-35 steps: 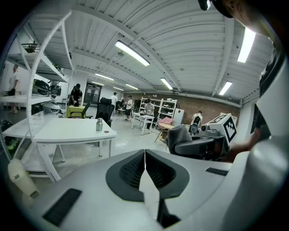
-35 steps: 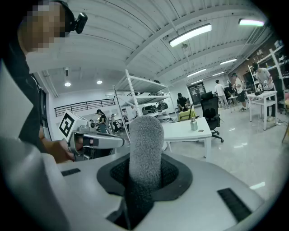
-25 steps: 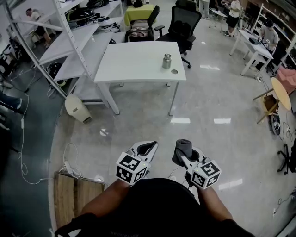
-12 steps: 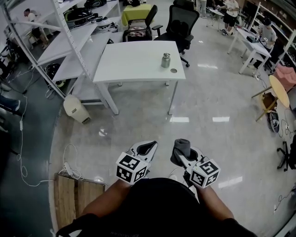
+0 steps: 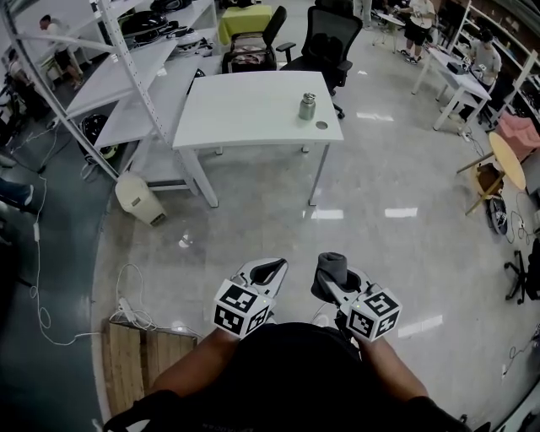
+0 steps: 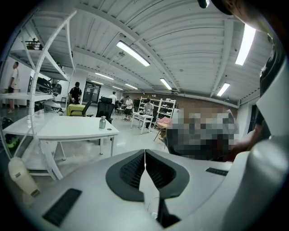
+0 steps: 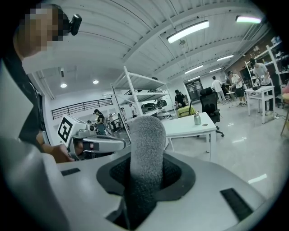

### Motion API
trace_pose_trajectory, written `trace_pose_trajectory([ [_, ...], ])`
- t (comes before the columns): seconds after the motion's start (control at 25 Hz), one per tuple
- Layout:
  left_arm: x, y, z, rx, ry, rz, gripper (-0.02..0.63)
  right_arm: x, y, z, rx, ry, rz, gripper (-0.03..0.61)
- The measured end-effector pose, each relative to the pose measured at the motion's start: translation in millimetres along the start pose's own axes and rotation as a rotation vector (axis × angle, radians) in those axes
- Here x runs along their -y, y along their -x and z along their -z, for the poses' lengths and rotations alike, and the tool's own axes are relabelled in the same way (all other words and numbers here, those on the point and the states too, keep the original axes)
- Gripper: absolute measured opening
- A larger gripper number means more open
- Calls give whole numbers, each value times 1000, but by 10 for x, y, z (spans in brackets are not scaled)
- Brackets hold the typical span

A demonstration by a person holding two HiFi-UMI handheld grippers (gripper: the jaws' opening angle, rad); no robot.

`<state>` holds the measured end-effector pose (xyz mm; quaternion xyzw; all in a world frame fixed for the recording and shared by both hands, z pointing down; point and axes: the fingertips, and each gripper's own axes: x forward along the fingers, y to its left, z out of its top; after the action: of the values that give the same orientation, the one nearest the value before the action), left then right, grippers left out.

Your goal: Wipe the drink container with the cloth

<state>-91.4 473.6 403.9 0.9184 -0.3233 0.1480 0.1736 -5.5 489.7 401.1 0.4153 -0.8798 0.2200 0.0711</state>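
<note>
Our right hand-held gripper point(image 5: 335, 285) grips the cloth point(image 5: 332, 263). The left hand-held gripper point(image 5: 268, 270) is closed and empty. We should approach the drink container point(image 5: 307, 106) on the far table point(image 5: 245, 114) squarely.

The cloth point(image 7: 146, 144) is mid grey with a fuzzy nap. The left gripper point(image 6: 145, 155) and the right gripper point(image 5: 337, 280) have pale grey-white shells and black ribbed pads point(image 6: 131, 171). Their marker cubes point(image 5: 242, 308) bear black squares on white. The drink container point(image 5: 307, 106) is shiny silver and the table point(image 5: 245, 118) is plain white. The floor point(image 5: 380, 253) is glossy pale grey with bright reflections. The shelving point(image 5: 126, 76) is white, the office chair point(image 5: 333, 42) black, and the pallet point(image 5: 139, 354) light brown wood. The table cover point(image 5: 245, 18) is yellow-green.
</note>
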Motion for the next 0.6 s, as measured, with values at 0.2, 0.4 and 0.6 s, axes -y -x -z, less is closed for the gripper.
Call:
trace_pose_trajectory([
  [0.2, -99, 97, 55, 6, -4, 7, 17, -138, -40, 75, -7, 3, 16, 110],
  [0.4, -98, 173, 139, -7, -15, 22, 17, -168, -87, 98, -5, -8, 33, 110],
  [0.6, -144, 226, 162, -5, -2, 11, 17, -212, -143, 63, 4, -17, 19, 110],
])
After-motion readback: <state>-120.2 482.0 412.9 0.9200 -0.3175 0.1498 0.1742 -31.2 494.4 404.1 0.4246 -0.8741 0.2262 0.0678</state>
